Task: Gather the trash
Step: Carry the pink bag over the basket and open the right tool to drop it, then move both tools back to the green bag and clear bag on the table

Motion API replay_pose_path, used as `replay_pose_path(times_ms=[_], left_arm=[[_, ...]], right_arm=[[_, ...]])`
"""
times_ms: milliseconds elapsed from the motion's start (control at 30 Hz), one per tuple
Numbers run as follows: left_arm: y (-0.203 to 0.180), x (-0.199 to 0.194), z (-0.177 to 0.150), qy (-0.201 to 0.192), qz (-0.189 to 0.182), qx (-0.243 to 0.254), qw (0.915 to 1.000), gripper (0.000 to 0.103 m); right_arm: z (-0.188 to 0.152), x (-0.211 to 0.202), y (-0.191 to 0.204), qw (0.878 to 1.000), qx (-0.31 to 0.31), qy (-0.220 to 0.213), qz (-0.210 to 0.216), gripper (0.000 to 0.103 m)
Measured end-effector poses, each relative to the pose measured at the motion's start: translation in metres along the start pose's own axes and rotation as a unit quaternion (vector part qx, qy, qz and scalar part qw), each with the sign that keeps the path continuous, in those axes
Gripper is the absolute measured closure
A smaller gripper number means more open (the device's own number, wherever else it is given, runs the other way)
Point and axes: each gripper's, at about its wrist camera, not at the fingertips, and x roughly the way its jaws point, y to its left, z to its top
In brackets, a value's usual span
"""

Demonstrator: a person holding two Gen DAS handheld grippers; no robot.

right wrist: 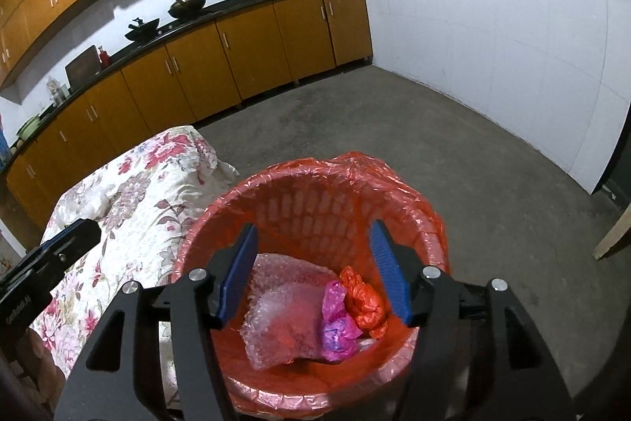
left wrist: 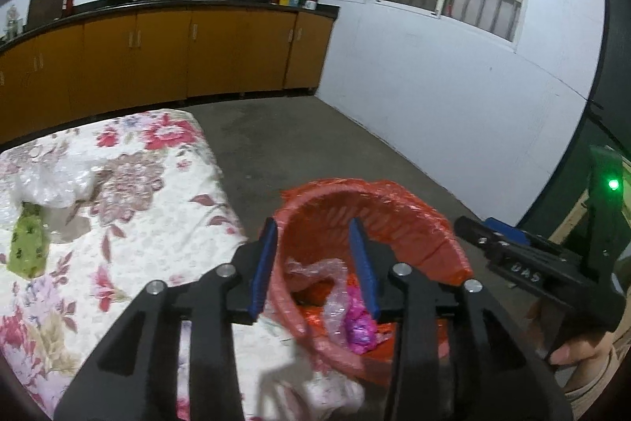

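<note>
A: Jaws on the left hand-held gripper [left wrist: 313, 265] stand apart w/ nothing between the pads, so it's released, hanging over the near rim of the red-lined trash basket [left wrist: 418, 219].

B: Right hand-held gripper [right wrist: 313, 273], same?

A: Yep, spread wide, empty, aimed straight down into the basket. No grip on anything.

B: Trash itself?

A: Bubble wrap sheet [right wrist: 284, 318], pink plastic bag [right wrist: 335, 326] and a crumpled red bag [right wrist: 364, 302] all lie at the bottom of the basket. Still out: green wrapper [left wrist: 27, 243] and a clear plastic bag [left wrist: 51, 180], touching each other, on the floral-cloth desk [left wrist: 130, 223], well apart from the basket, far left in the left wrist view.

B: So the step in hand is finishing the drop and going back for more?

A: My read, yes. To do it well: lift both grippers clear before swinging away, since the red liner [right wrist: 378, 176] is loose film folded over the rim and a blue pad could snag it. Then send the left one, it's on the desk side.

B: Approach?

A: Come in low and flat on the green wrapper, pinch it at a bunched part. The clear bag looks limp and slippery, prob needs a separate pinch at a crease, not the flat film. Watch for catching the cloth w/ it.
</note>
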Motion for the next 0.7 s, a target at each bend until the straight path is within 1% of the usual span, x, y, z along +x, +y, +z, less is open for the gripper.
replay_pose_path(times_ms=[133, 233, 400, 567, 667, 700], left_arm=[[0.016, -0.011, -0.003, -0.007, 0.039, 0.002, 0.9992, 0.049], [0.034, -0.019, -0.004, -0.01, 0.071, -0.001, 0.9974, 0.045], [0.075, -0.036, -0.008, -0.013, 0.122, -0.019, 0.9923, 0.043], [0.125, -0.059, -0.016, -0.021, 0.18, -0.041, 0.9826, 0.043], [0.157, -0.074, -0.021, -0.026, 0.213, -0.061, 0.9748, 0.043], [0.168, -0.08, -0.023, -0.028, 0.224, -0.069, 0.9718, 0.043]], right_arm=[[0.002, -0.003, 0.017, 1.0, -0.021, -0.006, 0.005, 0.043], [0.003, -0.003, 0.032, 0.999, -0.039, -0.008, 0.017, 0.043], [0.003, 0.002, 0.065, 0.997, -0.062, -0.004, 0.045, 0.043], [0.003, 0.012, 0.117, 0.991, -0.097, 0.003, 0.089, 0.043], [0.003, 0.019, 0.157, 0.985, -0.123, 0.005, 0.124, 0.043], [0.003, 0.022, 0.176, 0.981, -0.134, 0.007, 0.139, 0.043]])
